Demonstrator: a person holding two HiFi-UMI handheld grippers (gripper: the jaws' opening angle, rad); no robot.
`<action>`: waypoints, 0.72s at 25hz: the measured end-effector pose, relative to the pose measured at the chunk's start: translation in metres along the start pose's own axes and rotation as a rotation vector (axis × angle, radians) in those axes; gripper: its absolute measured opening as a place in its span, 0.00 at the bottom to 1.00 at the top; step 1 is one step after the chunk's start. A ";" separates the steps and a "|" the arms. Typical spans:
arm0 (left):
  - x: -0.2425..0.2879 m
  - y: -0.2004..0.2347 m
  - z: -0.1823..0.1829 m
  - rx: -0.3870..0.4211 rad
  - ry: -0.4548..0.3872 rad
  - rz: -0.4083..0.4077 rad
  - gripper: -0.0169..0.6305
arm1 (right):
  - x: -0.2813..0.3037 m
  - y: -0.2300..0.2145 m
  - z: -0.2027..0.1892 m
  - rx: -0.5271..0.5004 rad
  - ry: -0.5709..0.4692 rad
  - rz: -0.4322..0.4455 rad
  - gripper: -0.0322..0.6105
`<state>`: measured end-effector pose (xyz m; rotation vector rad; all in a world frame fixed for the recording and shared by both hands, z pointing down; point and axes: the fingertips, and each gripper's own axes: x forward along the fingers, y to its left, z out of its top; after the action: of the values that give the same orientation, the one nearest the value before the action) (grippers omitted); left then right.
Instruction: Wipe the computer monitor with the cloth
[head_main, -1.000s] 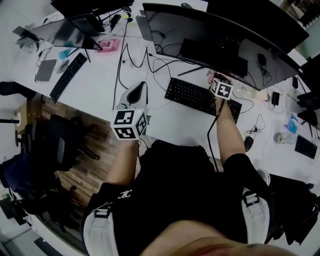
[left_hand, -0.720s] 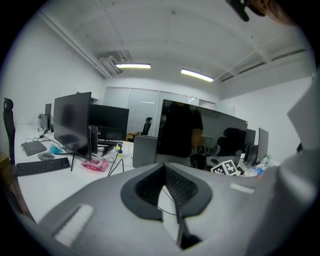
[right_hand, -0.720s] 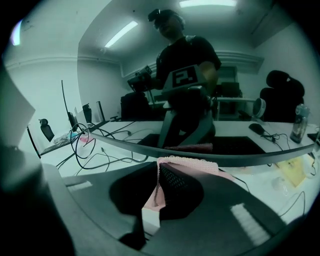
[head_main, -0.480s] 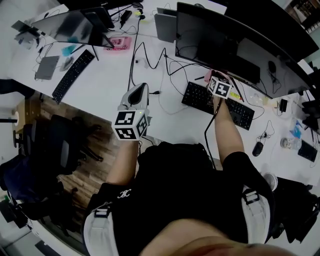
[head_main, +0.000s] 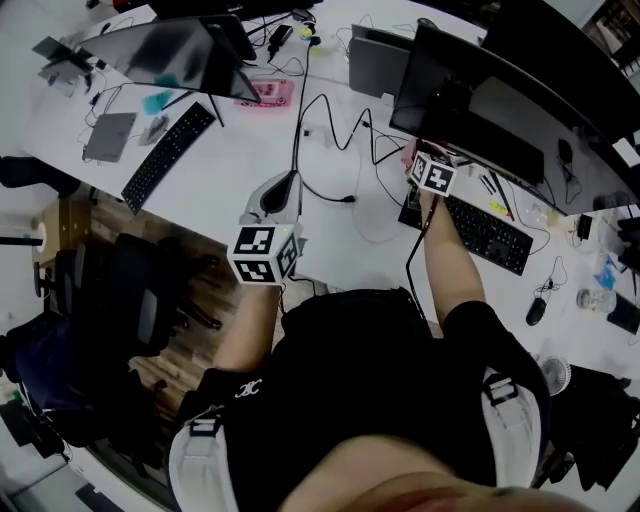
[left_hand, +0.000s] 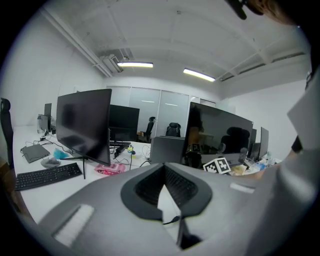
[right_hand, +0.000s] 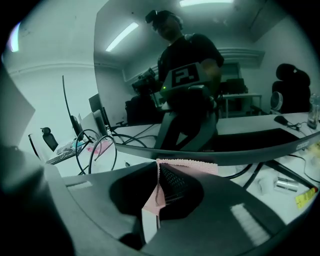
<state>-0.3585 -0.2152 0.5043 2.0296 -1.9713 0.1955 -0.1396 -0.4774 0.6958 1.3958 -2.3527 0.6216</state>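
You are working at a white bench (head_main: 225, 160) in an office. Your right tongs (right_hand: 159, 172) are gripping the pink cloth (right_hand: 187, 166) at the wide monitor's (head_main: 500, 110) lower edge, which is running sideways above the keyboard (head_main: 490, 235). Your left tongs (left_hand: 164, 169) are hanging closed, empty, over open bench.
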 end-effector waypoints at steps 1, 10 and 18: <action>-0.001 0.006 -0.001 -0.005 0.002 0.006 0.10 | 0.004 0.009 0.000 -0.003 0.001 0.010 0.06; -0.020 0.056 -0.004 -0.037 -0.013 0.061 0.10 | 0.035 0.083 0.003 -0.055 0.006 0.078 0.06; -0.023 0.073 -0.007 -0.059 -0.022 0.068 0.10 | 0.038 0.109 0.008 -0.060 -0.006 0.081 0.06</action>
<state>-0.4317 -0.1916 0.5124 1.9384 -2.0364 0.1286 -0.2545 -0.4639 0.6860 1.2841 -2.4222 0.5639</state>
